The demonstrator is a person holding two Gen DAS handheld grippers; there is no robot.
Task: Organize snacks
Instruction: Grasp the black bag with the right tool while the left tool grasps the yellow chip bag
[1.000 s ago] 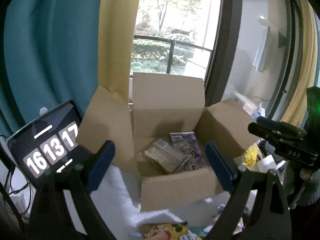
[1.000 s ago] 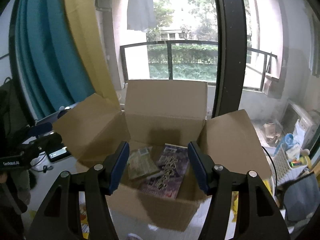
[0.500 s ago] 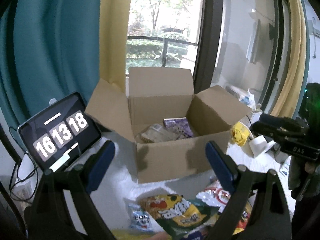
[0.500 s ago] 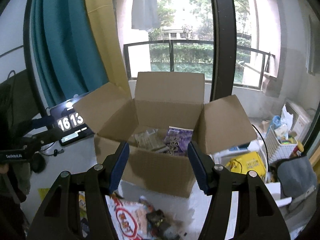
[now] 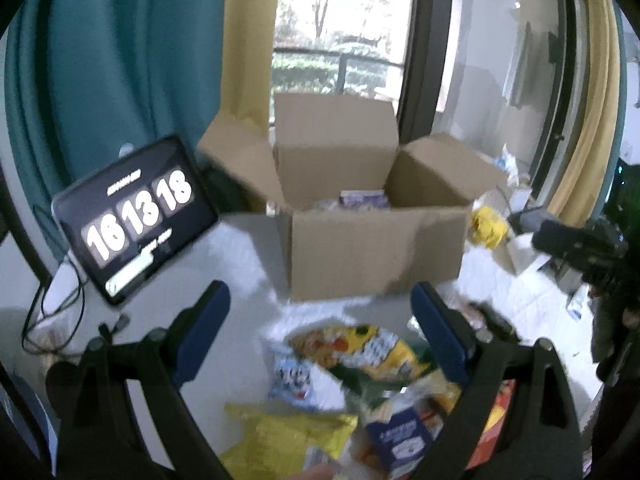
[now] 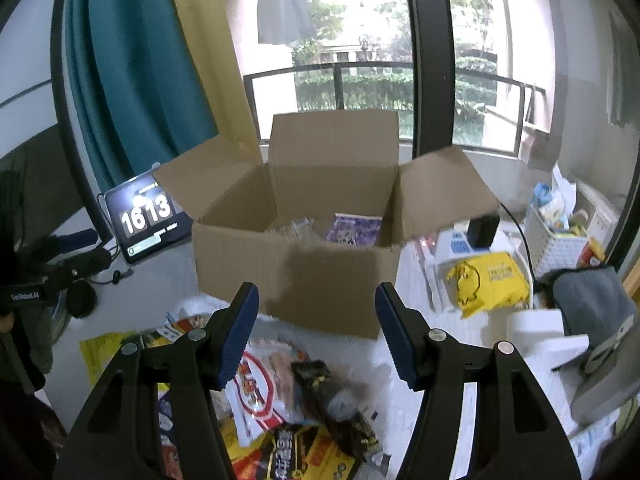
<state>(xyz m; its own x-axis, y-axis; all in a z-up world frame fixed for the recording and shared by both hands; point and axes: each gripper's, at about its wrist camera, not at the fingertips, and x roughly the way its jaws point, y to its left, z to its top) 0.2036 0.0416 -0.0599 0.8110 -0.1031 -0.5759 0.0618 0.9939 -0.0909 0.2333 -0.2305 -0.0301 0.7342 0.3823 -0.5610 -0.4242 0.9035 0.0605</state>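
Note:
An open cardboard box (image 5: 372, 252) (image 6: 296, 276) stands on the white table with its flaps up. A purple packet (image 6: 352, 230) and a clear packet (image 6: 292, 228) lie inside. In front of the box is a pile of snack bags: a yellow bag (image 5: 360, 348), a small blue-white pouch (image 5: 290, 378), a blue carton (image 5: 400, 438), a white-red bag (image 6: 260, 392), a dark wrapper (image 6: 332, 400). My left gripper (image 5: 320, 332) is open above the pile, nothing between its fingers. My right gripper (image 6: 316, 328) is open too, empty, over the white-red bag.
A tablet (image 5: 136, 216) showing a clock leans at the left, cables beside it. A yellow bag (image 6: 488, 280), a white basket (image 6: 556, 240), a grey cloth (image 6: 592, 300) and papers crowd the right. Teal and yellow curtains and a window stand behind.
Both grippers have pulled back from the box and sunk, so the box looks smaller and the snack pile on the table has come into view. Jaws unchanged.

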